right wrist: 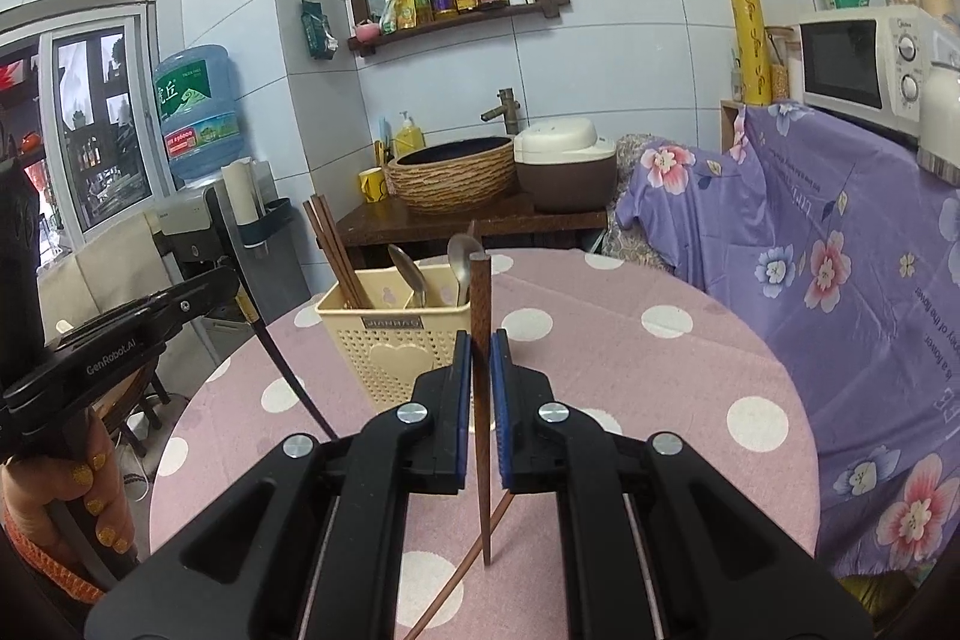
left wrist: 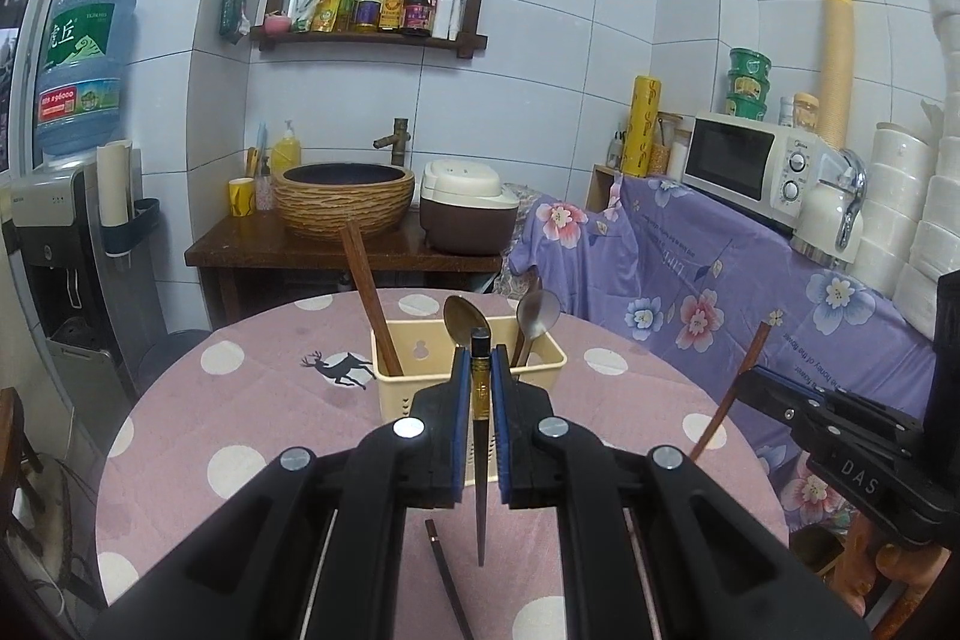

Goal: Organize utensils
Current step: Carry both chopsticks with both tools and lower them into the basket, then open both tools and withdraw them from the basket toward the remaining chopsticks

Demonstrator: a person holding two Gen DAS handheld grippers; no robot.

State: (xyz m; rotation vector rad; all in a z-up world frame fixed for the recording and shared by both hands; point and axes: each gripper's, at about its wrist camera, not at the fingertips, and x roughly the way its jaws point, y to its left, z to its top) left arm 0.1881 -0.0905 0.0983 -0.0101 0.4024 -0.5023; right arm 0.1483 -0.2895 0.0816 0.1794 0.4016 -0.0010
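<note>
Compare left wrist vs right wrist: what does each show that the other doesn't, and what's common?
Left wrist only: the left gripper shut on a dark chopstick, another dark chopstick lying on the tablecloth, and a deer print.

Right wrist only: the right gripper shut on a brown chopstick, the caddy's heart emblem, a window, and the person's hand on the other gripper's handle.

Both: the beige utensil caddy holding spoons and chopsticks, basin, rice cooker, microwave.

left gripper (left wrist: pixel 479 370): black, blue pads, silver screws | right gripper (right wrist: pixel 480 358): same (white "GenRobot.AI" lettering) | glittery gold nails
</note>
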